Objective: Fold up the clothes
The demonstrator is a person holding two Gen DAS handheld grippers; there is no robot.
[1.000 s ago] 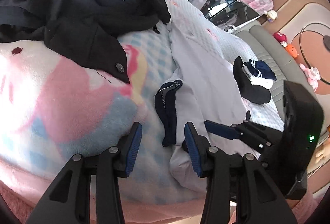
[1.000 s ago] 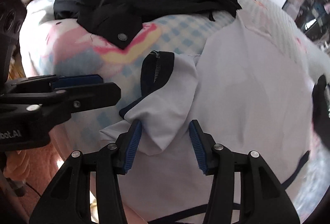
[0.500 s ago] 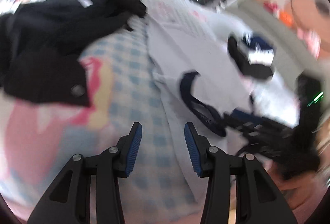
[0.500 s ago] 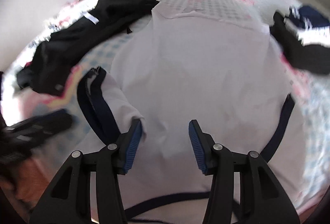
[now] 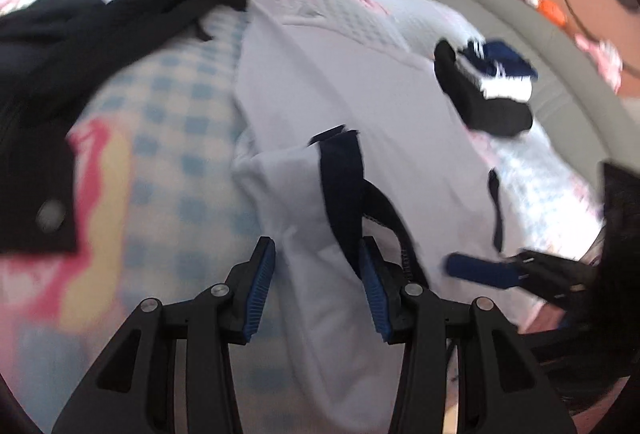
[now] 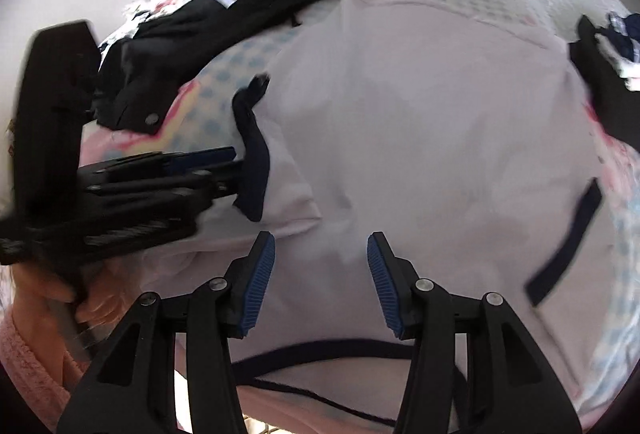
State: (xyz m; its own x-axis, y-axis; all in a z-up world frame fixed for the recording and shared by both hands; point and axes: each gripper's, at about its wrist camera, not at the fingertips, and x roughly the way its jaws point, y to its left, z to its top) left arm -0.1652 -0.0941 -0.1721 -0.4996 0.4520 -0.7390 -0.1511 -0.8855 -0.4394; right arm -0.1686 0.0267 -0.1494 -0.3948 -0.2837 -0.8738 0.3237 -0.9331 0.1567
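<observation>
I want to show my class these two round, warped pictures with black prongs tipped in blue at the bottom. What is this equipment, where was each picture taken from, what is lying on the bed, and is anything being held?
No robot here: a person holds a handheld gripper in each hand, each with a wide-angle camera looking along its two fingers. One picture comes from the left gripper, the other from the right gripper; each also catches the other tool at its edge.

On the bed's checked blanket lies a white shirt with navy trim, spread out with one sleeve folded inward. Beyond it sits a crumpled black garment, and to the side a small pile of dark and white clothes.

Both pairs of fingers stand apart over the shirt. Nothing is held.
</observation>
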